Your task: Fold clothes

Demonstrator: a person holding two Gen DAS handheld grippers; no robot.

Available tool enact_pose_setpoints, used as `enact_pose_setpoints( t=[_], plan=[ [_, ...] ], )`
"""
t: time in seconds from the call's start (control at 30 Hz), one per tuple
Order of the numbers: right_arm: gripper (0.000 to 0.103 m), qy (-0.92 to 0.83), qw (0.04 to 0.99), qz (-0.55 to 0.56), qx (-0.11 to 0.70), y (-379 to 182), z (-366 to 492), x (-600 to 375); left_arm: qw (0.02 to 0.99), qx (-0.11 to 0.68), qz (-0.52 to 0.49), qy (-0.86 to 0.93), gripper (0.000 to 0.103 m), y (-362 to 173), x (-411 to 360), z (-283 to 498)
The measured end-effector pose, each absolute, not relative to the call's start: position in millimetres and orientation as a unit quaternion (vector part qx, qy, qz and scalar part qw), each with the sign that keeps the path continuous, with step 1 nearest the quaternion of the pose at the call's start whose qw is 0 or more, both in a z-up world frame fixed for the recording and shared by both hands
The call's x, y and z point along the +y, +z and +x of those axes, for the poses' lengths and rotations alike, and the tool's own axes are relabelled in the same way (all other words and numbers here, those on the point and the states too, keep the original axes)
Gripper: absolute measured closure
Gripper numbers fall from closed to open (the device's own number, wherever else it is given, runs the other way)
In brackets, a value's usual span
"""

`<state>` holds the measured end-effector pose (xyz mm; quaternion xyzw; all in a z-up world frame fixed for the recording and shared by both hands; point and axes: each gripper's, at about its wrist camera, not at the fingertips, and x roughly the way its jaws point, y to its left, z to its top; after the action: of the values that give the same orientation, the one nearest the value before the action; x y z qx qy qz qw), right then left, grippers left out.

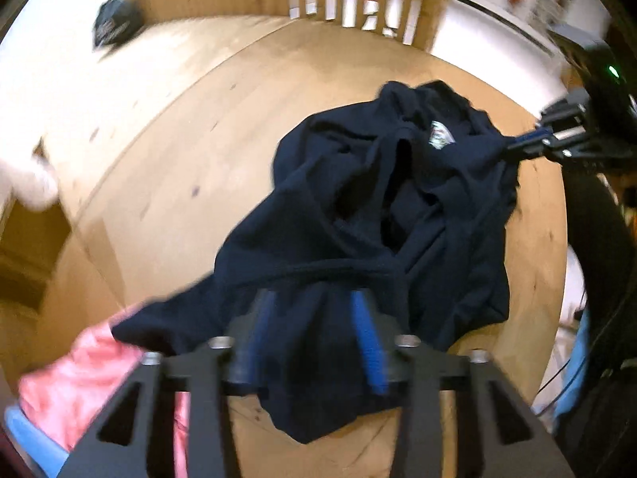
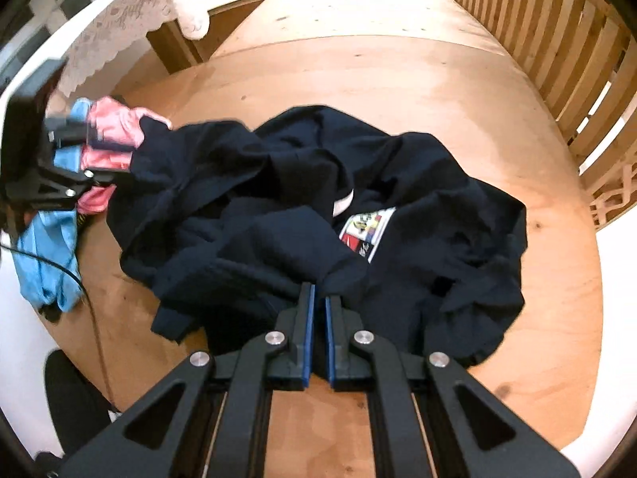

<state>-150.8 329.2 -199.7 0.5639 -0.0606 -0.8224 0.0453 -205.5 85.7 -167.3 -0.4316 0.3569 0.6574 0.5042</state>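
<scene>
A crumpled navy garment (image 1: 398, 207) with a coloured neck label (image 2: 368, 235) lies on the round wooden table (image 2: 398, 91). My left gripper (image 1: 314, 298) stands open over its near edge. A bunch of the navy cloth sits loosely between its blue-padded fingers (image 1: 364, 330). In the right wrist view the left gripper (image 2: 107, 155) is at the garment's far left end. My right gripper (image 2: 320, 294) is shut on a fold of the navy garment (image 2: 278, 207) at its near edge. In the left wrist view the right gripper (image 1: 513, 144) pinches the cloth's right edge.
A pink garment (image 2: 115, 127) and a light blue one (image 2: 43, 255) lie at the table's left edge, beside a dark cable (image 2: 91, 298). A slatted wooden railing (image 2: 537, 28) runs along the right. A dark cap (image 1: 117, 24) lies far off. A lace cloth (image 2: 119, 20) hangs at upper left.
</scene>
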Motion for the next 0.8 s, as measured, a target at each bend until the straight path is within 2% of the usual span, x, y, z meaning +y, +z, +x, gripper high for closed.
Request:
enact_pose_setpoints(
  t=[0.17,0.2,0.23,0.27,0.3,0.33,0.37,0.47,0.57,0.8],
  plan=[
    [0.097,-0.810,0.030,0.582,-0.069,-214.8,-154.2,329.9,0.507,0.449,-0.407,0.613,0.054,-196.5,114.9,-202.1],
    [0.095,-0.810,0.028,0.582,-0.071,-214.3,-155.0,330.7,0.505,0.454,-0.417,0.604,0.054,-207.5,119.1,-206.0],
    [0.090,-0.808,0.027,0.584,-0.070,-214.1,-156.7,330.7,0.501,0.456,-0.432,0.596,0.054,-219.2,123.4,-212.1],
    [0.081,-0.807,0.021,0.587,-0.066,-213.6,-158.8,330.5,0.499,0.452,-0.450,0.587,0.058,-229.6,125.9,-217.9],
    [0.077,-0.805,0.015,0.590,-0.063,-212.8,-160.4,330.3,0.499,0.441,-0.472,0.577,0.081,-238.4,126.7,-223.4],
    [0.071,-0.805,0.011,0.590,-0.064,-211.0,-160.9,330.6,0.499,0.429,-0.495,0.567,0.095,-247.3,127.4,-228.9],
    [0.068,-0.806,0.008,0.589,-0.067,-208.6,-161.0,331.3,0.500,0.423,-0.503,0.564,0.102,-251.9,126.9,-230.8],
    [0.063,-0.808,-0.004,0.583,-0.087,-199.9,-160.1,335.0,0.509,0.406,-0.497,0.574,0.102,-246.1,118.8,-227.0],
    [0.050,-0.803,-0.012,0.583,-0.125,-197.4,-163.4,334.9,0.513,0.360,-0.502,0.596,0.102,-227.7,105.1,-231.7],
    [0.050,-0.763,0.014,0.620,-0.182,-246.8,-191.8,294.9,0.499,0.246,-0.492,0.670,0.102,-170.2,64.2,-255.2]
  ],
)
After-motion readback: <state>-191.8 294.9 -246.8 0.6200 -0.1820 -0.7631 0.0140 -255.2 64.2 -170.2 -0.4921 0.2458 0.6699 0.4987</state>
